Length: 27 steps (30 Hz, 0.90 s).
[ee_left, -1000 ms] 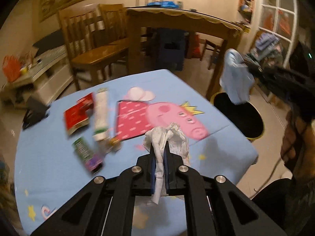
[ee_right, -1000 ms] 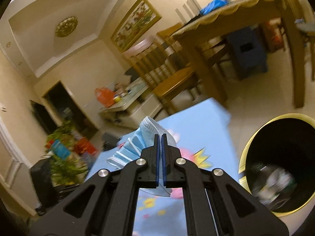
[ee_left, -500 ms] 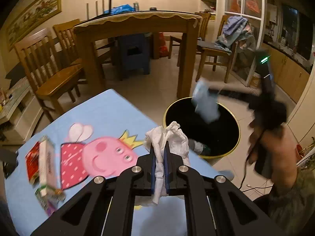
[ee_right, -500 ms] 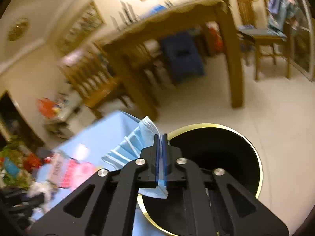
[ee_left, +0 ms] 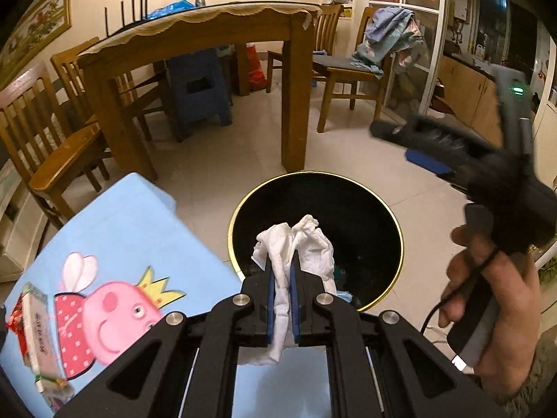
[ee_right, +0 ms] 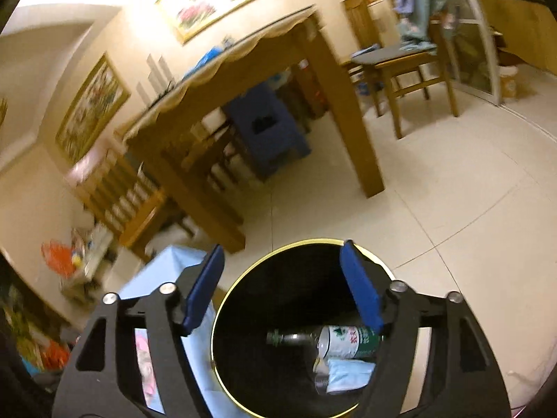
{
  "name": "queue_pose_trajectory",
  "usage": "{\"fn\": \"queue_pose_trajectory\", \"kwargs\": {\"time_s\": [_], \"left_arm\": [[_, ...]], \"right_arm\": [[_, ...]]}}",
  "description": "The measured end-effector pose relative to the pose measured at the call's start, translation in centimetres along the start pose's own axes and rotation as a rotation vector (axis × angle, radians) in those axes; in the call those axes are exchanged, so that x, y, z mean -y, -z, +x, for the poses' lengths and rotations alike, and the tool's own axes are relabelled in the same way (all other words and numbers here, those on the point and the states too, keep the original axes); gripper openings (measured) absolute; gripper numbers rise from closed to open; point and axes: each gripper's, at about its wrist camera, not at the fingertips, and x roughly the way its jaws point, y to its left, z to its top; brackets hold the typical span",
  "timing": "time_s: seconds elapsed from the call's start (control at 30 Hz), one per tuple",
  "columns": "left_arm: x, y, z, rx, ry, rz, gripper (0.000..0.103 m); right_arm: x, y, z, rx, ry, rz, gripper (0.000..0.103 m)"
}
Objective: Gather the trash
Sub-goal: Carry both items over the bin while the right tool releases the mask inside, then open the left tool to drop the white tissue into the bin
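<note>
**Binning underway: mask dropped, tissue next, wrappers left on table**

Hovering over the black gold-rimmed bin (ee_left: pixel 379 205), the left gripper (ee_left: pixel 281 296) has its jaws clamped narrow on a crumpled white tissue (ee_left: pixel 306 244), which hangs above the bin's mouth at abt 6 o'clock of the rim in the left wrist view. The right gripper (ee_right: pixel 282 285) has jaws that have just been opening; they stand wide w/ nothing between them, aimed down into the bin. At the bottom, toward 5 o'clock in the right wrist view, lie a light-blue face mask (ee_right: pixel 348 371) and a plastic bottle w/ green-white label (ee_right: pixel 343 341), so that piece looks delivered. In the left wrist view the person's right hand (ee_left: pixel 494 299) holds its tool at 3 o'clock, off the bin's far side.

Judged from this: one item freshly in, tissue a release away from following. Still to do: the low table w/ blue cartoon cloth (ee_left: pixel 139 230), at 9 o'clock of the bin, carries a red packet (ee_left: pixel 15 320) and a long white wrapper (ee_left: pixel 40 334) at its 8 o'clock edge. More bits there are too blurred to tell. Roughly mid-task.
</note>
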Motion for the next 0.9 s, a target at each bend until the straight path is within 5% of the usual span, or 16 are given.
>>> {"fn": "queue_pose_trajectory", "kwargs": {"time_s": [0.27, 0.4, 0.9], "left_arm": [[1.8, -2.7, 3.2, -0.011, 0.02, 0.013, 0.013], [2.3, -2.9, 4.1, -0.009, 0.024, 0.021, 0.044], [1.4, -2.1, 1.3, 0.017, -0.006, 0.005, 0.051]], "right_arm": [[2.4, -1.5, -2.5, 0.06, 0.005, 0.048, 0.072], [2.9, -1.8, -2.9, 0.083, 0.011, 0.063, 0.074], [1.0, -0.9, -2.5, 0.09, 0.061, 0.017, 0.076]]}}
